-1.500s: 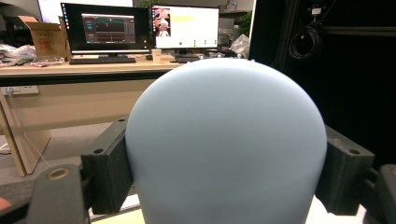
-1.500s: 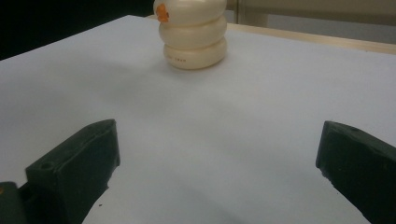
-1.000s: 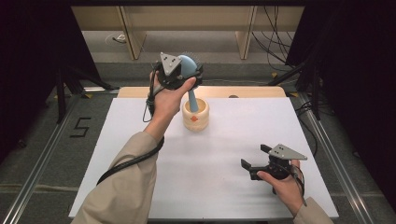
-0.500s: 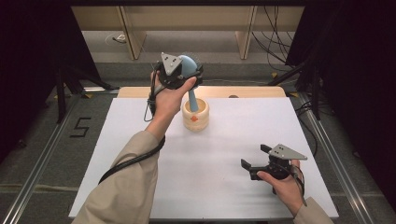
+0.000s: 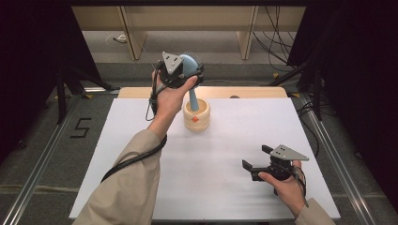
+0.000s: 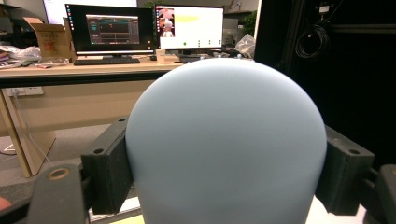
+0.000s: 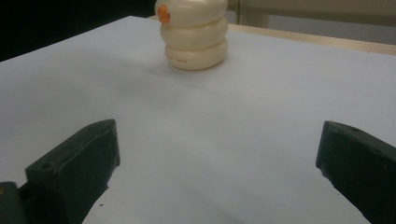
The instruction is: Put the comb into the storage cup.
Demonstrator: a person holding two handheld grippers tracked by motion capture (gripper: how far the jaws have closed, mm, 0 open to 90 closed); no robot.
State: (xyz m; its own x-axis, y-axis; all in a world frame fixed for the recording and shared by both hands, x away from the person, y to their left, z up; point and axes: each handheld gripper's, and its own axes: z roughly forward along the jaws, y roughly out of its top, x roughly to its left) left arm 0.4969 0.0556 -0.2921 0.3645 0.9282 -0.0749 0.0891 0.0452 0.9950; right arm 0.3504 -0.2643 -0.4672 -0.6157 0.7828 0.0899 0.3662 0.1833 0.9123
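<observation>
White tabletop (image 5: 141,154) takes up most of the scene, with a grey floor around it and a wooden desk with two lit monitors (image 6: 149,28) way off in the left gripper view's background. So, the left gripper (image 5: 190,70) is held up over the far edge of the table, and its two black jaws are clamped on the rounded head of a pale blue brush (image 6: 226,140), one pad on each side of it, pressing right against it. In the high view you can see the brush's handle tapering down from there into a cream ribbed holder (image 5: 197,115) sitting far-centre on the table, a chunky thing shaped like stacked rings with a little orange mark on its side. Can't tell whether the tip touches the bottom inside. The right gripper (image 5: 256,159) is down at the near right, low over the table, jaws spread wide with only bare white surface between them. It's well apart from the holder (image 7: 194,35), which sits farther off, straight ahead of it in the right gripper view.
</observation>
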